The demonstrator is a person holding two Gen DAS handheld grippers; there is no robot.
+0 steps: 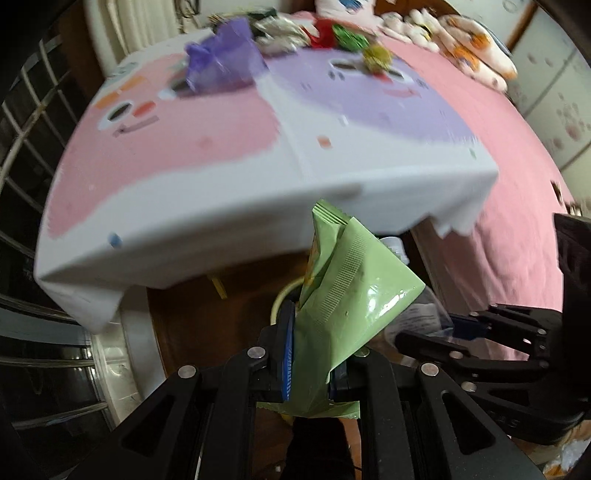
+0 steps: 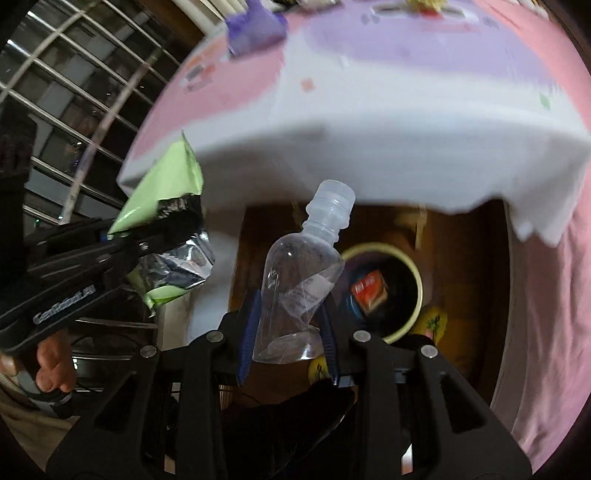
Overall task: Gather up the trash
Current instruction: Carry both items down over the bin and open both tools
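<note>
My left gripper (image 1: 312, 354) is shut on a green snack wrapper (image 1: 343, 291), held in front of the table edge; the wrapper also shows in the right wrist view (image 2: 166, 177), with its silver inside. My right gripper (image 2: 288, 332) is shut on a clear plastic bottle (image 2: 299, 273) with no cap, neck pointing up. Below and right of the bottle stands a round trash bin (image 2: 415, 273) with a pale yellow rim, holding a red packet (image 2: 369, 290). The right gripper appears at the right of the left wrist view (image 1: 461, 332).
A low table (image 1: 221, 206) with a pink, purple and white cloth stands ahead. At its far edge lie a purple bag (image 1: 225, 55) and several wrappers (image 1: 332, 33). A pink bed (image 1: 517, 166) is on the right, a metal window grille (image 2: 74, 92) on the left.
</note>
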